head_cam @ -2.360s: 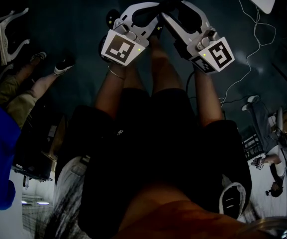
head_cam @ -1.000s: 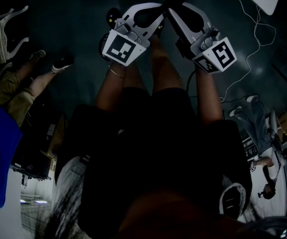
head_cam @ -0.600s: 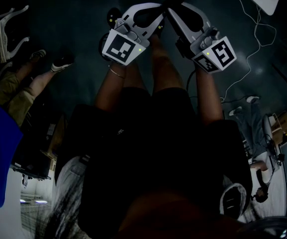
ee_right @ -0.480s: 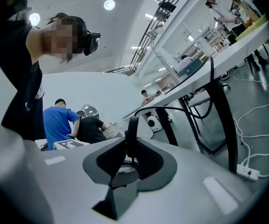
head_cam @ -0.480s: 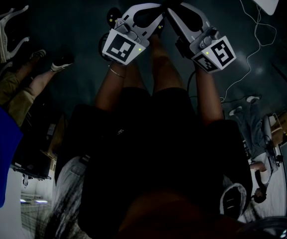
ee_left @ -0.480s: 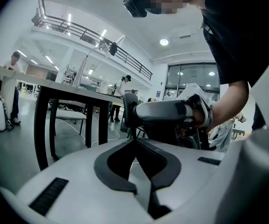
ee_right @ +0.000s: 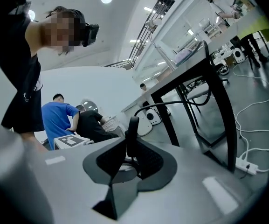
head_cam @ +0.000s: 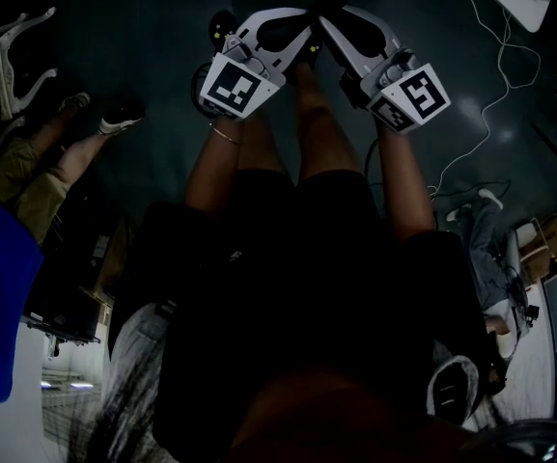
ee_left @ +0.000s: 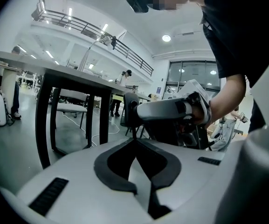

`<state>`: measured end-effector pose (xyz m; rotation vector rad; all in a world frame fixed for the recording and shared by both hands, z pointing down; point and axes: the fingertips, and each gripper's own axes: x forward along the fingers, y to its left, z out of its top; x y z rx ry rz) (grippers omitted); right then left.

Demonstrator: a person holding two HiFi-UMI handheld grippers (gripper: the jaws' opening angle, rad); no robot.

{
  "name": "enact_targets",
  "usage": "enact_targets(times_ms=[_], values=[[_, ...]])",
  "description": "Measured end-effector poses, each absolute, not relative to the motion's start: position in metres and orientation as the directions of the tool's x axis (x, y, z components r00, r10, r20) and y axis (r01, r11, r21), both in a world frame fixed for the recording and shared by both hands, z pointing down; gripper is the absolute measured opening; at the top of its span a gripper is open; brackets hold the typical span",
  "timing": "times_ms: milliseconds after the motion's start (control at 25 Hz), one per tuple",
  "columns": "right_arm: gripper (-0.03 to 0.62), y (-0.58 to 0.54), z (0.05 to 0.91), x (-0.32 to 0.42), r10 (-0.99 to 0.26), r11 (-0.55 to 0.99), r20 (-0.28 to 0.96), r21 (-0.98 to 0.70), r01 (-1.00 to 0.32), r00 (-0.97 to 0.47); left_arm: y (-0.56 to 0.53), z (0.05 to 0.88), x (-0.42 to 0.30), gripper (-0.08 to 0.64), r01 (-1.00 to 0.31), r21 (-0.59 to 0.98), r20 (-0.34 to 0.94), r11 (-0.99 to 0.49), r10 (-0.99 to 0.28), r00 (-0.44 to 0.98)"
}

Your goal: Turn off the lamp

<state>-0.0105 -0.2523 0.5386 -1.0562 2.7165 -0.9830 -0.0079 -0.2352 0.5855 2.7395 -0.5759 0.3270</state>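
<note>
I cannot pick out a lamp for certain; a thin bent arm (ee_left: 93, 48) rises from the black-legged table (ee_left: 44, 120) in the left gripper view. In the head view both grippers hang low in front of the person's legs, over the dark floor. My left gripper (head_cam: 303, 23) and my right gripper (head_cam: 322, 21) point at each other, tips nearly touching. Each looks shut with nothing between its jaws. In the left gripper view my left gripper (ee_left: 135, 142) faces the white body of the right one (ee_left: 171, 110). My right gripper (ee_right: 131, 126) points past the left one's marker cube (ee_right: 72, 141).
A white cable (head_cam: 495, 75) trails over the floor to a power strip (ee_right: 246, 165) under the table (ee_right: 204, 101). A person in blue (ee_right: 57, 118) stands with others behind. Someone's legs (head_cam: 66, 152) and a white chair base (head_cam: 13, 56) lie at the head view's left.
Both grippers have sunk a little toward the floor, still tip to tip. Their jaws look the same as before.
</note>
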Motion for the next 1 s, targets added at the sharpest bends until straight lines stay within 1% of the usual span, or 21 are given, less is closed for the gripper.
enact_targets(times_ms=[200,360,520,840,1000], values=[[0.066,-0.250,0.555,-0.010,-0.618,0.553,0.201,-0.576,-0.602,-0.760,-0.234,0.600,-0.010,0.015,-0.424,0.261,0.312,-0.867,-0.340,0.887],[0.066,-0.254,0.567,-0.015,-0.608,0.537,0.239,-0.578,-0.615,-0.757,-0.238,0.616,-0.015,0.015,-0.446,0.271,0.352,-0.853,-0.343,0.871],[0.066,-0.258,0.581,-0.017,-0.600,0.531,0.281,-0.560,-0.636,-0.749,-0.244,0.624,-0.022,0.015,-0.461,0.279,0.365,-0.843,-0.351,0.863],[0.066,-0.271,0.593,-0.020,-0.622,0.503,0.321,-0.535,-0.679,-0.714,-0.257,0.631,-0.036,0.015,-0.492,0.289,0.377,-0.821,-0.375,0.847],[0.066,-0.277,0.614,-0.011,-0.656,0.444,0.352,-0.535,-0.718,-0.668,-0.260,0.640,-0.050,0.015,-0.523,0.297,0.376,-0.799,-0.405,0.833]])
